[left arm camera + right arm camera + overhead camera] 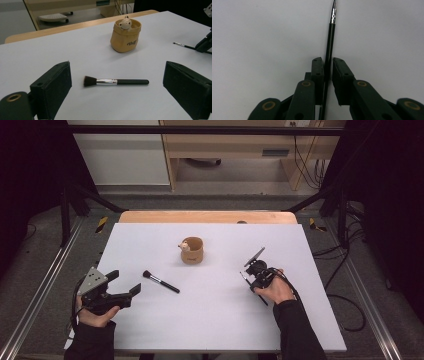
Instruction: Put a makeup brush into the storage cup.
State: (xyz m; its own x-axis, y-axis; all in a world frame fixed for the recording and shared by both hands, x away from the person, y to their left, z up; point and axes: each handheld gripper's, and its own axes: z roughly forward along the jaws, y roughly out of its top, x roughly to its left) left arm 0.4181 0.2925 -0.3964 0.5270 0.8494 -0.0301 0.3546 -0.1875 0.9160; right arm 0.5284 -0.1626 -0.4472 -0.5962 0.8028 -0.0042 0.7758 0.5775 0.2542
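On the white table, my right gripper point(252, 281) points down at the right side. Its jaws point(327, 61) are shut on the black handle of a thin liner brush point(330, 32), whose metal ferrule and fine tip stick out ahead of them. The thin brush point(244, 276) lies flat on the table. My left gripper point(125, 281) rests at the left, open point(117, 72) and holding nothing. A short black makeup brush point(116, 81) lies just ahead of its jaws, bristles to the left. Behind it stands a tan cup point(125, 37) with a small bear figure at its rim.
The white board point(215, 320) lies on a wooden table whose back edge point(207, 216) shows. Black frame posts point(65, 210) stand at both back corners. Cables point(345, 285) trail on the floor to the right. The other hand's gripper point(205, 43) shows far right.
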